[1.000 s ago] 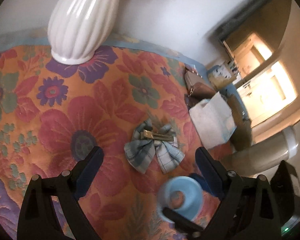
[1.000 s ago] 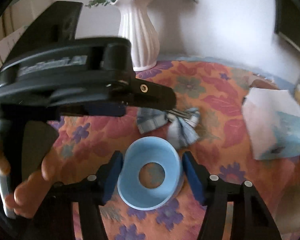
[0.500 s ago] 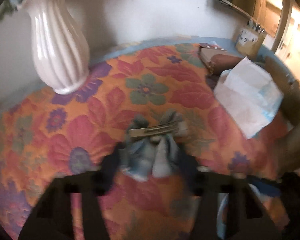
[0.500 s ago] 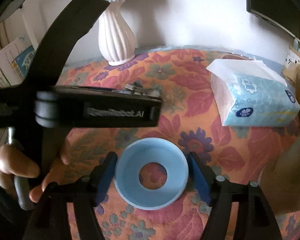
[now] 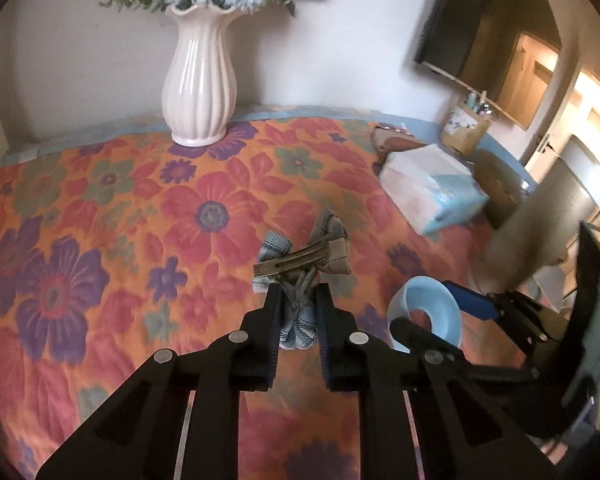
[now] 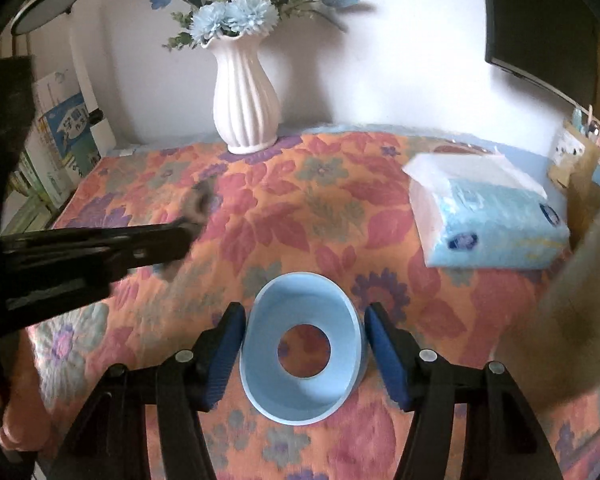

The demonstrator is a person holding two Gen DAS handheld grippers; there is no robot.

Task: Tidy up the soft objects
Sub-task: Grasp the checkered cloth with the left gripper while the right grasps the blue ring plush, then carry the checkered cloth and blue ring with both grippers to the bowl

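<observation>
My left gripper (image 5: 297, 300) is shut on a blue plaid bow hair clip (image 5: 306, 254) with a brass clasp and holds it lifted above the floral tablecloth (image 5: 140, 220). My right gripper (image 6: 304, 344) is shut on a light blue ring-shaped cup (image 6: 304, 352), tilted with its opening toward the camera. The cup also shows in the left wrist view (image 5: 426, 320), to the right of the bow. In the right wrist view the left gripper (image 6: 186, 232) reaches in from the left; the bow there is blurred.
A white ribbed vase (image 5: 199, 84) with blue flowers stands at the back of the table, also in the right wrist view (image 6: 246, 100). A tissue pack (image 6: 484, 222) lies at the right. A pen holder (image 5: 464, 130) and brown case (image 5: 396, 140) sit at the back right.
My left gripper closed on the bow clip and lifted it off the cloth. My right gripper kept hold of the blue cup and drew back a little.
</observation>
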